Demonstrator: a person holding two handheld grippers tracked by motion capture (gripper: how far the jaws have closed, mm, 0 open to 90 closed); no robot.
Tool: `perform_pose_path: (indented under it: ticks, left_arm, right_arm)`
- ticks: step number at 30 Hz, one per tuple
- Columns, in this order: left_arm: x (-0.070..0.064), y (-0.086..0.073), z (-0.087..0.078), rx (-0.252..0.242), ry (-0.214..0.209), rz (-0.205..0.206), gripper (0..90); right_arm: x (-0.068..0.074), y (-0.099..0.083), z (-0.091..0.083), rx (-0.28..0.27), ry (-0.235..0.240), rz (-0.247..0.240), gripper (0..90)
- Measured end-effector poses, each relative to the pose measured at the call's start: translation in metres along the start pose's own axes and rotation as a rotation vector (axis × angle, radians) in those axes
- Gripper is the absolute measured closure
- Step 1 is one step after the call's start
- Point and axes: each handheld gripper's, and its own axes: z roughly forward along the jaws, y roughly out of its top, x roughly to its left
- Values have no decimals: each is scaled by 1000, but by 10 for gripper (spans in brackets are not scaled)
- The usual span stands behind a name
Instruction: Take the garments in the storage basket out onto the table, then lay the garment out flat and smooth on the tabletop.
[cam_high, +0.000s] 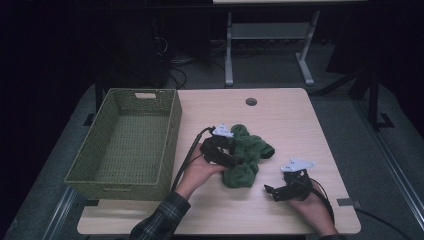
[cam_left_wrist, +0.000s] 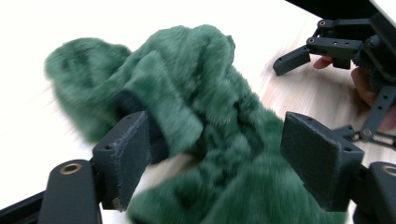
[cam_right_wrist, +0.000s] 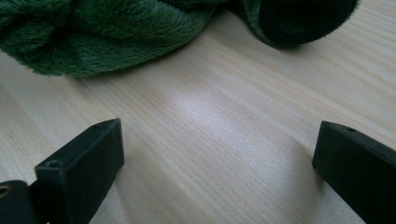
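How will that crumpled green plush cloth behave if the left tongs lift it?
The crumpled green plush cloth lies in soft folds, so it will probably droop and unfurl rather than hold shape. Its fleecy pile should grip the left tongs, which are open around it. It looks light, likely dragging across the wooden table if pushed.

A lab: dark curtained surround, cables (cam_high: 177, 75) on floor, bare workbench (cam_high: 280, 120).

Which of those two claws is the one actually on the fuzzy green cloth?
The left claw, beside the basket. Its open jaws straddle the green cloth. The right claw sits apart over bare table, also open, with nothing between its jaws.
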Motion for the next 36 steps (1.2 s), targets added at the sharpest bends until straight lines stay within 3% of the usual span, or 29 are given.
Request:
perform_pose_path:
  ticks: [2,4,9,15,19,26,36]
  left_arm:
    - [2,-8,-9,-14,15,-3,220]
    - [3,-18,-15,-38,22,-34,217]
    - [1,-41,-23,-29,26,-33,197]
    - [1,-55,-25,-11,29,-34,177]
    - [-3,-65,-24,13,20,-11,173]
    - [-8,-77,-24,43,9,5,173]
    - [-10,-87,-20,64,5,-1,173]
  right_arm:
    - [-1,0,0,-1,4,-5,18]
    - [-1,0,0,0,4,-5,18]
    - [0,-1,-4,14,35,4,23]
    - [2,6,-12,0,55,-39,91]
    - [3,18,-23,-39,83,-28,148]
    - [10,43,-36,-120,142,-58,294]
    - [30,79,-18,-111,206,-117,450]
